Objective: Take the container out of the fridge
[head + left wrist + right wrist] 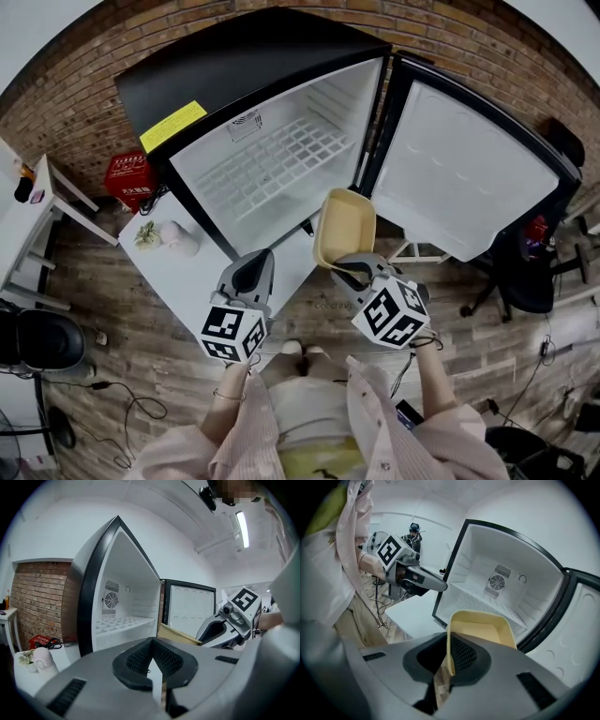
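**Inspector:** Where was the container, and how was it held?

**Operator:** I had the right gripper [449, 660] clamped on the near rim of the yellow container [485, 627], one wall pinched between the jaws. It hung in the air just outside the fridge [272, 159], near the hinge of the open door [459, 178]. I judged that edge grip kept the tub level and clear of the doorway.

**Inspector:** And the left gripper [154, 660]?

**Operator:** Its jaws were together on nothing. I held it above the white bench [187, 272], apart from the container, so it stayed out of the way.

**Inspector:** Contents?

**Operator:** The container appeared empty. The fridge compartment was bare too, with only its wire shelf [281, 155].
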